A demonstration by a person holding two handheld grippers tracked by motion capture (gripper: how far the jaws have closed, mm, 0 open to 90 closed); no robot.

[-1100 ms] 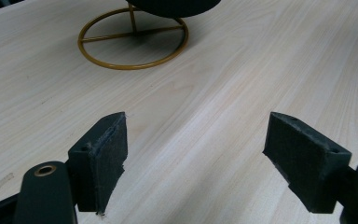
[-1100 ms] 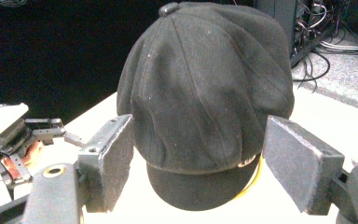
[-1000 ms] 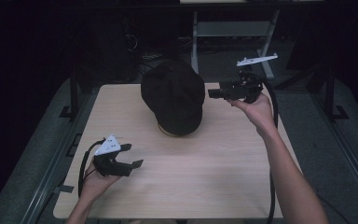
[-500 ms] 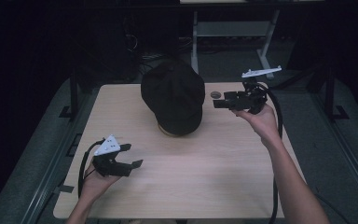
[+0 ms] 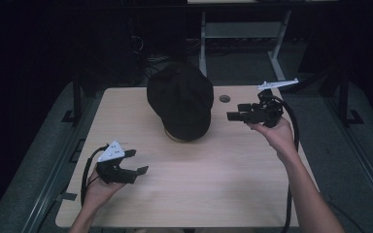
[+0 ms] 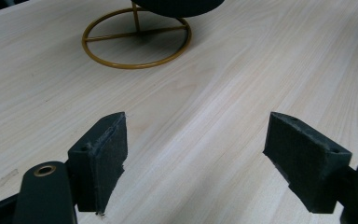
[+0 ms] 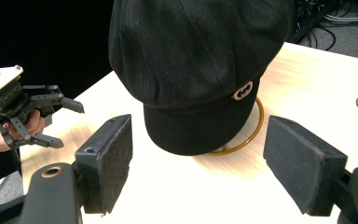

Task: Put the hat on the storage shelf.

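Observation:
A black cap (image 5: 180, 99) with a small oval badge sits on a gold wire stand (image 5: 175, 137) at the back middle of the wooden table (image 5: 223, 184). My right gripper (image 5: 230, 116) hovers just right of the cap, pointing left at it, open and empty. In the right gripper view the cap (image 7: 196, 60) faces the camera, its brim beyond my wide-apart jaws (image 7: 198, 158), with the stand's ring (image 7: 256, 126) under it. My left gripper (image 5: 140, 161) is at the front left, open and empty. In the left gripper view its jaws (image 6: 193, 158) frame bare wood, and the stand's ring (image 6: 135, 66) lies ahead.
A round cable hole (image 5: 225, 98) is in the tabletop right of the cap. A metal desk frame (image 5: 243, 29) stands behind the table in the dark. The left gripper (image 7: 71, 125) and its hand also appear at the left of the right gripper view.
My right gripper has come down and toward the person, still beside the cap. The left gripper has stayed in place.

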